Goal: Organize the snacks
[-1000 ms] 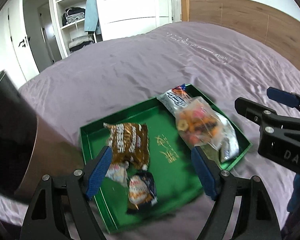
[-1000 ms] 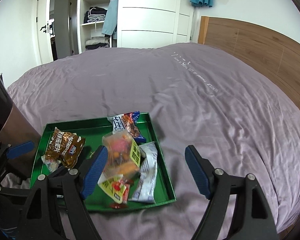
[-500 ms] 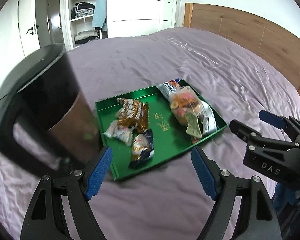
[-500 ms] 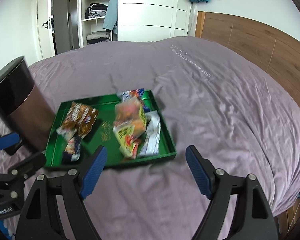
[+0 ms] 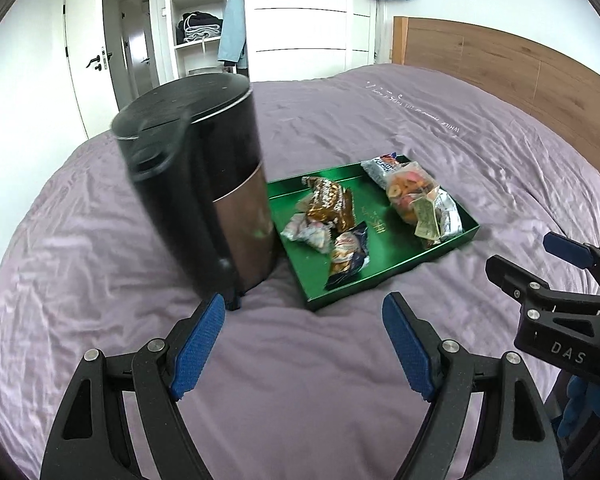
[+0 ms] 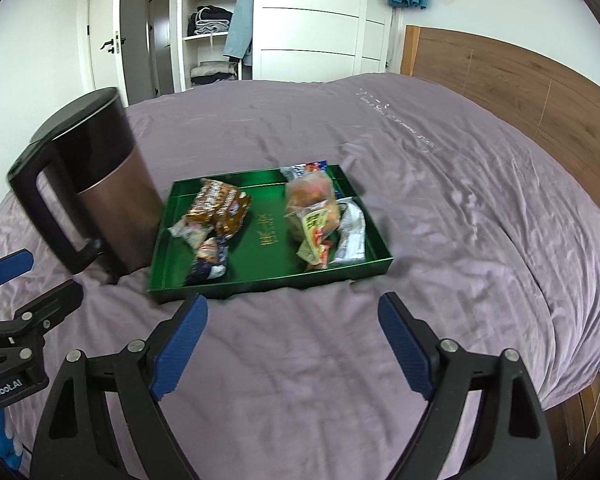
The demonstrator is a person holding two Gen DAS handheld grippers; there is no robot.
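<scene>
The snacks (image 6: 260,220) lie in 2 loose groups inside the green tray (image 6: 268,280) on the bed, beside a kettle (image 6: 100,192). Both grippers, left (image 5: 304,344) and right (image 6: 292,340), hover short of it, fingers apart, empty. Sorting looks done.

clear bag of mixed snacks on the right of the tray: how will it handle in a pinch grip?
Clear bag: probably floppy, since its film looks thin and crumpled. Likely light, holding loose small pieces that may shift. It leans on other packets in the green tray, so lifting it could drag them.
</scene>
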